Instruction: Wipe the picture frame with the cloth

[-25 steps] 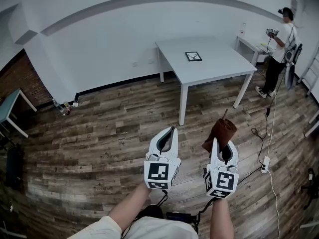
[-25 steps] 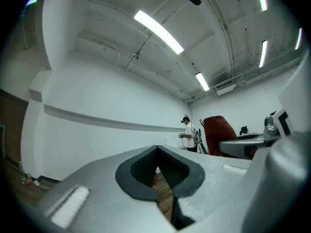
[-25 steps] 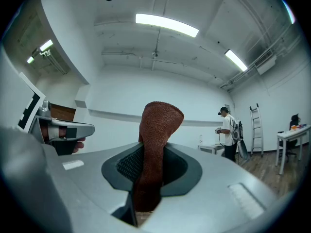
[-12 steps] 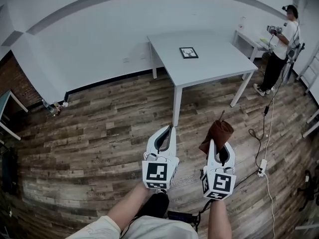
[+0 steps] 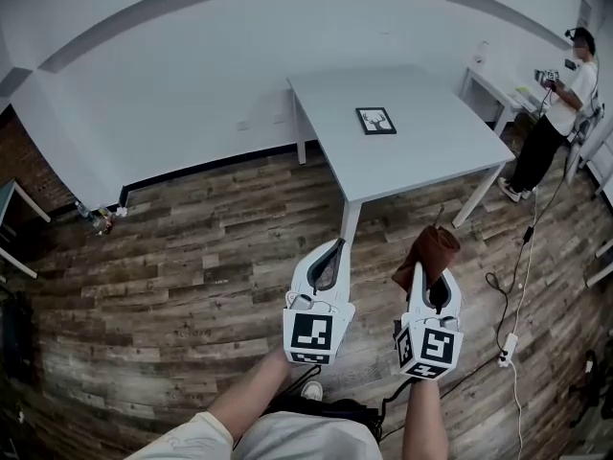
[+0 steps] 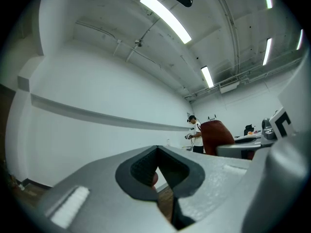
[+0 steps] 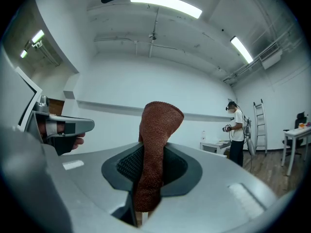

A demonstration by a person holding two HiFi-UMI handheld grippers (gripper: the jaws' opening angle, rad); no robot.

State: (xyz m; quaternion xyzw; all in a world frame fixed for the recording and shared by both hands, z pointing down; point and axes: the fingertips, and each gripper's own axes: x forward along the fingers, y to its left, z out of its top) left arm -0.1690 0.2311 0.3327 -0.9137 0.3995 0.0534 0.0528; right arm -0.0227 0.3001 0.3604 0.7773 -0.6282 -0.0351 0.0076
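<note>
Two grippers short of the work: right gripper (image 5: 419, 270) clamped on cloth (image 5: 432, 251), left gripper (image 5: 331, 246) closed on nothing, picture frame (image 5: 375, 120) flat on table (image 5: 431, 156) well ahead at 12 o'clock; approach step, next likely carrying cloth to it.

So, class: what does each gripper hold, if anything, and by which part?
The right gripper is shut on the brown cloth near its lower end; the left gripper is shut and empty.

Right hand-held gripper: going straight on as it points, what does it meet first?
The way looks free ahead of the right hand-held gripper and its cloth; probably the white wall, depth unclear.
</note>
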